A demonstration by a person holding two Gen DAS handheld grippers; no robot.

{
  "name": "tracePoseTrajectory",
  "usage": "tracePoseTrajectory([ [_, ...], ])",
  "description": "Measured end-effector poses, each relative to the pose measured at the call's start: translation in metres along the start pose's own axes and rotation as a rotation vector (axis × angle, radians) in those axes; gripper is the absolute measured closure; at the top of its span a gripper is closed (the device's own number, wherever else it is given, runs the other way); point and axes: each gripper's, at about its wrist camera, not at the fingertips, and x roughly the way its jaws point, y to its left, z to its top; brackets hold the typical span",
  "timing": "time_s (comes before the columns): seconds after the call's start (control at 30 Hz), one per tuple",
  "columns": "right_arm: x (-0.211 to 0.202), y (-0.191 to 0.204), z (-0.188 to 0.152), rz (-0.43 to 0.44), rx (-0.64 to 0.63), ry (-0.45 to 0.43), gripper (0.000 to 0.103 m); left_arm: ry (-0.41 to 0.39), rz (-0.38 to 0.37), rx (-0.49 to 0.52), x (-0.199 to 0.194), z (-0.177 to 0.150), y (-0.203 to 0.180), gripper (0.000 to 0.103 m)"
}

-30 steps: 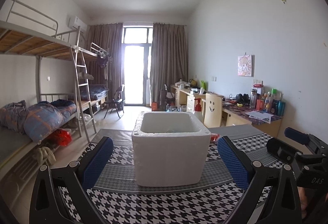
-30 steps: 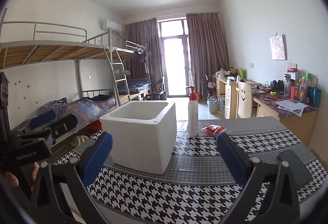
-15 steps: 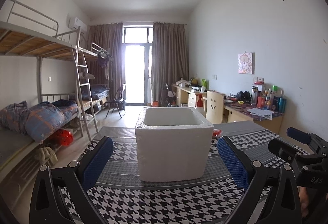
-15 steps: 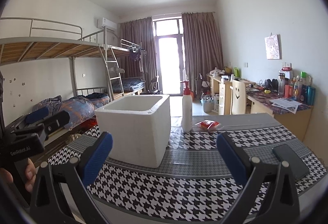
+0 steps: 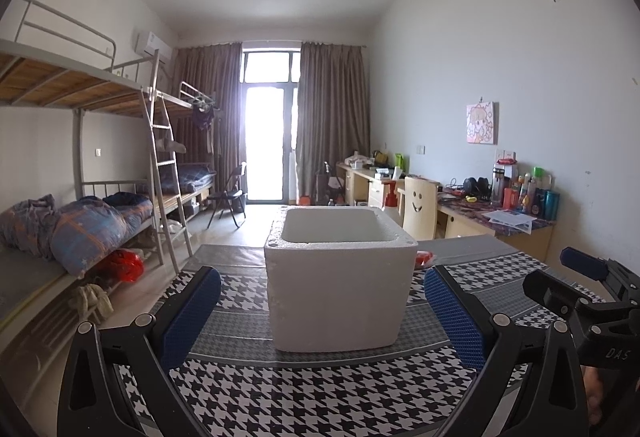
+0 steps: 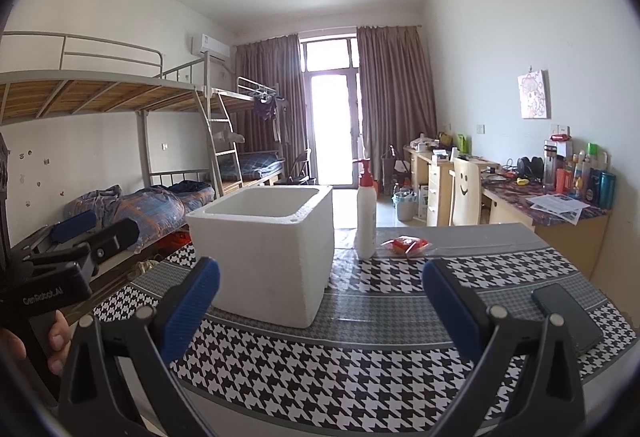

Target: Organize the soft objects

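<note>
A white foam box (image 5: pixel 338 277) (image 6: pixel 264 249) stands open-topped on the houndstooth tablecloth (image 5: pixel 280 397) (image 6: pixel 360 369). My left gripper (image 5: pixel 320 313) is open in front of the box, its blue pads (image 5: pixel 188 313) wide apart with nothing between them. My right gripper (image 6: pixel 320 301) is also open and empty, to the right of the box. A small red packet (image 6: pixel 408 245) (image 5: pixel 424 259) lies behind the box beside a white pump bottle (image 6: pixel 366 213). What is inside the box is hidden.
A dark phone (image 6: pixel 566 317) lies on the cloth at the right. Bunk beds with bedding (image 5: pixel 80 229) line the left wall. A chair (image 5: pixel 418 213) and a cluttered desk (image 5: pixel 512 213) stand at the right. A hand (image 6: pixel 56 341) holds the left gripper's handle.
Both grippers have drawn back a little and sunk lower, so the box looks smaller and more level with the camera. Both stayed open and empty.
</note>
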Motion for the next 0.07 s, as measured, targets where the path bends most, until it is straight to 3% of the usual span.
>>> tracePoseTrajectory([
  [0.07,-0.0004,0.0004,-0.0002,-0.003,-0.001,-0.001,0.001,-0.001,-0.002,0.000,-0.0007,0.0000,0.0004,0.001],
])
